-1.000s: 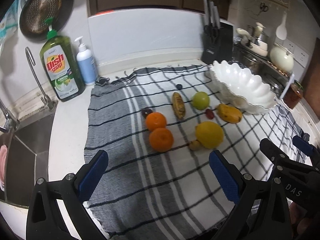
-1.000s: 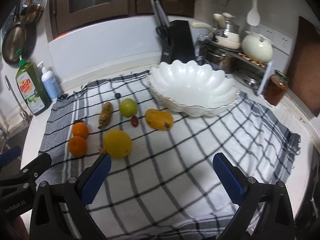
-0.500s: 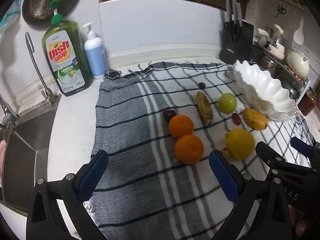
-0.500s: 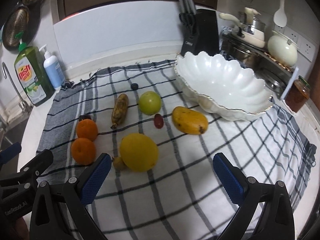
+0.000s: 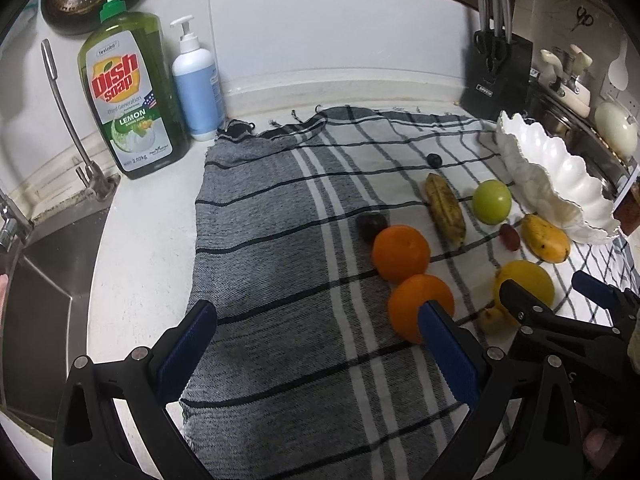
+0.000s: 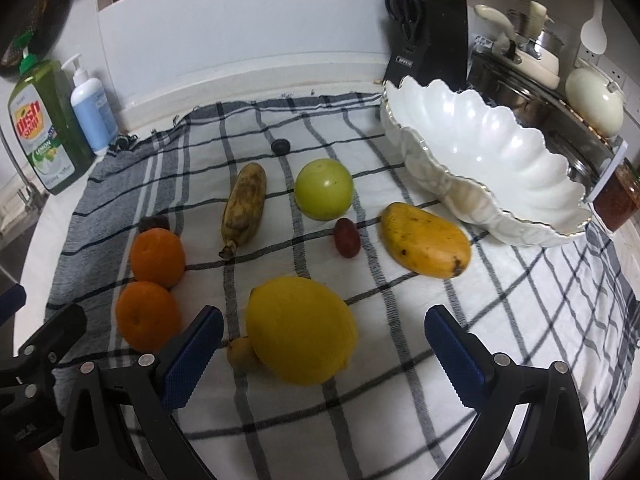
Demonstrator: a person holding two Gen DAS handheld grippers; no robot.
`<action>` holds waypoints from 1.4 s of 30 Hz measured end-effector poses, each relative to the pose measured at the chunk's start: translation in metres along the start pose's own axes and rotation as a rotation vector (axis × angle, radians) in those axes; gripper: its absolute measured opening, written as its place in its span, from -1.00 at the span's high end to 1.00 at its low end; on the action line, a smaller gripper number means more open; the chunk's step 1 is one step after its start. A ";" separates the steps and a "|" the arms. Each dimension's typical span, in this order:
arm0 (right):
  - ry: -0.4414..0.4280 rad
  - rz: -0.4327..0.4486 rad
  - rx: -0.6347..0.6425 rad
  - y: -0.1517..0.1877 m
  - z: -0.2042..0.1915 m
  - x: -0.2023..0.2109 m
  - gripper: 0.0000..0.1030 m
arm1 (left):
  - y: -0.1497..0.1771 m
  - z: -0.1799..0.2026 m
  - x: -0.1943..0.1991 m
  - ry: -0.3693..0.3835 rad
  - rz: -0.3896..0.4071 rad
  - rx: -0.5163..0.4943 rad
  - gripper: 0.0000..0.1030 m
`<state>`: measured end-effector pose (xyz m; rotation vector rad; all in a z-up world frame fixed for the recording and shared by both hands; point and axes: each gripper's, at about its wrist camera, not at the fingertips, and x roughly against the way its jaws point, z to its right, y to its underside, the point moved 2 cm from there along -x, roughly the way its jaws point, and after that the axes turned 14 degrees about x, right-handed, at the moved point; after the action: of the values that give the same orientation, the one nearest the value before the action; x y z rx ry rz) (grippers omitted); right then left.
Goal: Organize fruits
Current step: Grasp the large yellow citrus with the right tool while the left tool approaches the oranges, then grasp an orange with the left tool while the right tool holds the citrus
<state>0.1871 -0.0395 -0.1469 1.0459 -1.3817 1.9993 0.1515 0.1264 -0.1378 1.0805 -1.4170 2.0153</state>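
Fruits lie on a checked cloth (image 6: 500, 320): a big yellow lemon (image 6: 300, 330), two oranges (image 6: 158, 252) (image 6: 147, 314), a spotted banana (image 6: 245, 206), a green apple (image 6: 324, 189), a mango (image 6: 424, 246), a red grape (image 6: 347, 237), a dark berry (image 6: 281, 146). An empty white scalloped bowl (image 6: 492, 168) stands at the right. My right gripper (image 6: 320, 356) is open, jaws either side of the lemon, just short of it. My left gripper (image 5: 318, 350) is open and empty, the near orange (image 5: 416, 306) by its right finger.
A dish soap bottle (image 5: 128, 100) and a pump bottle (image 5: 196, 84) stand at the back left beside a tap (image 5: 68, 120) and sink (image 5: 36, 280). A knife block (image 6: 428, 40) and pots (image 6: 532, 52) are at the back right. A jar (image 6: 618, 196) stands behind the bowl.
Both grippers have moved forward and lower toward the fruit. The lemon now sits between the right jaws' tips; the left view has swung left, oranges now at its right finger.
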 end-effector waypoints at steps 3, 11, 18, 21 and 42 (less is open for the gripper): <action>0.001 -0.017 -0.003 -0.001 -0.001 -0.010 -0.84 | -0.001 -0.001 -0.005 -0.004 -0.005 0.001 -0.99; -0.074 -0.058 -0.039 0.000 -0.004 -0.032 -0.34 | -0.002 0.004 -0.012 -0.001 -0.015 -0.006 -0.99; -0.098 -0.044 -0.050 0.000 -0.004 -0.033 -0.18 | -0.002 0.005 -0.013 -0.003 -0.019 -0.009 -0.99; -0.101 -0.036 -0.062 0.003 -0.001 -0.027 -0.18 | -0.001 0.008 -0.012 0.004 -0.018 -0.015 -0.99; -0.011 -0.015 -0.129 0.023 0.047 -0.001 -0.18 | 0.016 0.059 -0.038 0.076 -0.084 -0.102 -0.56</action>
<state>0.1848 -0.0915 -0.1514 1.0081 -1.4830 1.8695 0.1825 0.0686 -0.1672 0.9933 -1.3957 1.8840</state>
